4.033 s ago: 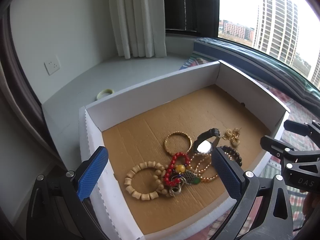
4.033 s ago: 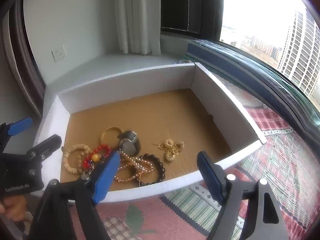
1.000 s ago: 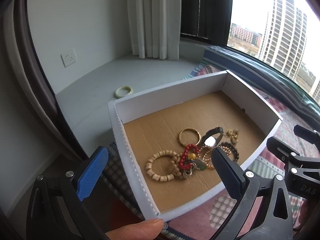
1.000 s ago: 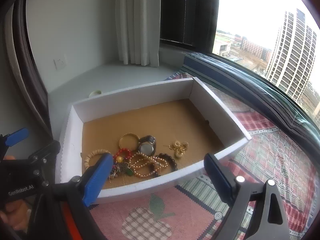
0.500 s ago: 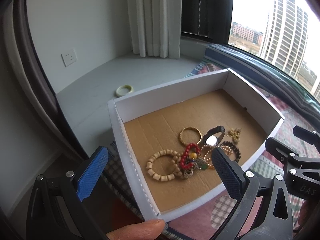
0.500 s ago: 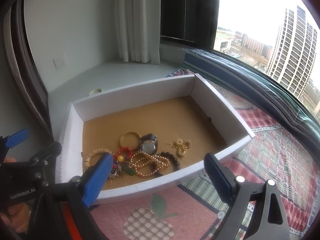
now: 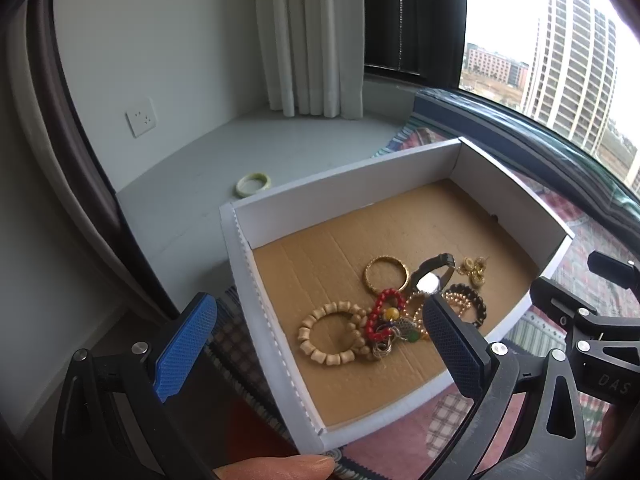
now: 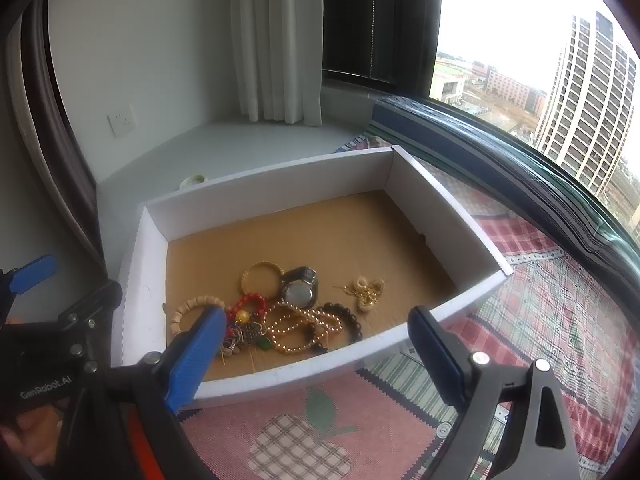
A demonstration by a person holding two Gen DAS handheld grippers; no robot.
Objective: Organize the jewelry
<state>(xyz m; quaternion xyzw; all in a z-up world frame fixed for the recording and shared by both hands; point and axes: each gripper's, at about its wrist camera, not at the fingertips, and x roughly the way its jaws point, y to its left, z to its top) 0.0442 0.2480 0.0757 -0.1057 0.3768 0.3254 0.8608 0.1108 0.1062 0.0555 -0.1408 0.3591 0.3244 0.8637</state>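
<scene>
The left gripper (image 7: pixel 320 344) hangs with its 2 blue-padded fingers spread wide and nothing between them, above the near-left corner of the white cardboard box (image 7: pixel 256 300); the right gripper (image 8: pixel 316 344) is likewise released and empty, poised over the box's near wall; inside, on the brown floor, the jewelry lies heaped toward the near-left: a wooden bead bracelet (image 7: pixel 326 338) touching a red bead bracelet (image 7: pixel 382 312), a gold bangle (image 7: pixel 386 274) beside a black watch (image 8: pixel 299 287), a pearl strand (image 8: pixel 298 330) overlapping a dark bead bracelet (image 8: pixel 348 322); gold earrings (image 8: pixel 366 292) sit slightly apart; a pale green bangle (image 7: pixel 253 184) rests outside on the grey ledge (image 7: pixel 192 184); the box stands on a checked cloth (image 8: pixel 540 300).
</scene>
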